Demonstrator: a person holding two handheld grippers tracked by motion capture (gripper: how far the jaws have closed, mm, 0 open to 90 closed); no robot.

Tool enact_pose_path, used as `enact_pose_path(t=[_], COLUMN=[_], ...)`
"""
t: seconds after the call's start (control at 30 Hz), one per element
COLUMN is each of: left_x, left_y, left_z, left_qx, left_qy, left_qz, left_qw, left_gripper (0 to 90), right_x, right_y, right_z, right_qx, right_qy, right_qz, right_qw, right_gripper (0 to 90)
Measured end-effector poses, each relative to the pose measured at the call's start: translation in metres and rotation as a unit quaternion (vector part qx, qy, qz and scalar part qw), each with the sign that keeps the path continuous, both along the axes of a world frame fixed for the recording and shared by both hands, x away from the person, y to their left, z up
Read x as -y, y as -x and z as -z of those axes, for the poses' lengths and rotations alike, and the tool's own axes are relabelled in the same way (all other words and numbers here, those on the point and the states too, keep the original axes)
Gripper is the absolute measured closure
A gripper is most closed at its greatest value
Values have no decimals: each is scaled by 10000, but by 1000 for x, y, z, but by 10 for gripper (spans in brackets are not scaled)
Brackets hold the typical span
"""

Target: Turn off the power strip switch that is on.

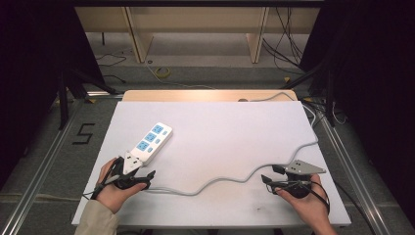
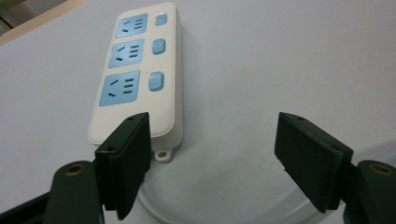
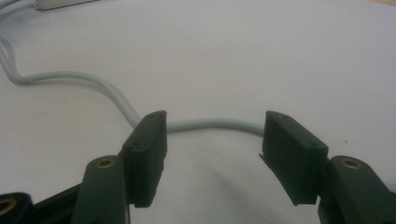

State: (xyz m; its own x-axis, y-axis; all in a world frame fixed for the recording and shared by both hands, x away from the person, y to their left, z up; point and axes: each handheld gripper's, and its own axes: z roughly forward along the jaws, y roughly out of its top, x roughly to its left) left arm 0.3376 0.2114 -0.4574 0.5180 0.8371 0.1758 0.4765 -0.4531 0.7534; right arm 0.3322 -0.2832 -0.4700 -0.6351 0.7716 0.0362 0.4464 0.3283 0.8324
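white table (image 1: 220, 132) with a three-socket white power strip (image 1: 151, 141), blue outlets, grey cord (image 1: 215, 181); both grippers' jaws apart, empty

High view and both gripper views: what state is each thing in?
Power strip: flat on the table, sockets up, all three empty.
Cord: slack, snaking across the white table.
Left gripper: open, at the strip's cord end.
Right gripper: open, cord crossing beyond its jaws.
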Motion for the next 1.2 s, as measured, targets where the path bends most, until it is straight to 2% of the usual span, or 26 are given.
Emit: enact_pose_path(t=[0.13,0.2,0.37,0.47,0.9,1.0,1.2], left_x=[-2,-3,-4,-3,5,6,8], left_y=[-1,-1,-2,-2,-11,-13,-19], left_z=[-4,-7,-13,-13,-17,-18,-19], left_qx=[-19,3,40,41,-117,-130,-150], left_qy=[-17,83,123,134,142,196,165], left_qz=[-131,-214,-284,-358,-247,-248,-222], left_qw=[9999,9997,9995,9993,9995,9994,9995], left_gripper=[394,497,777,895,897,897,897], right_x=[-1,-1,-2,-3,-3,-3,-3], right_y=[0,0,0,-1,0,0,0], right_z=[0,0,1,1,0,0,0], right_qx=[7,13,11,6,26,22,27], right_qy=[1,-2,3,8,-3,1,0], right_qz=[1,2,-19,-21,-21,-15,-20], right_qw=[10000,10000,10000,10000,10000,10000,10000], right_gripper=[412,412,412,412,412,412,413])
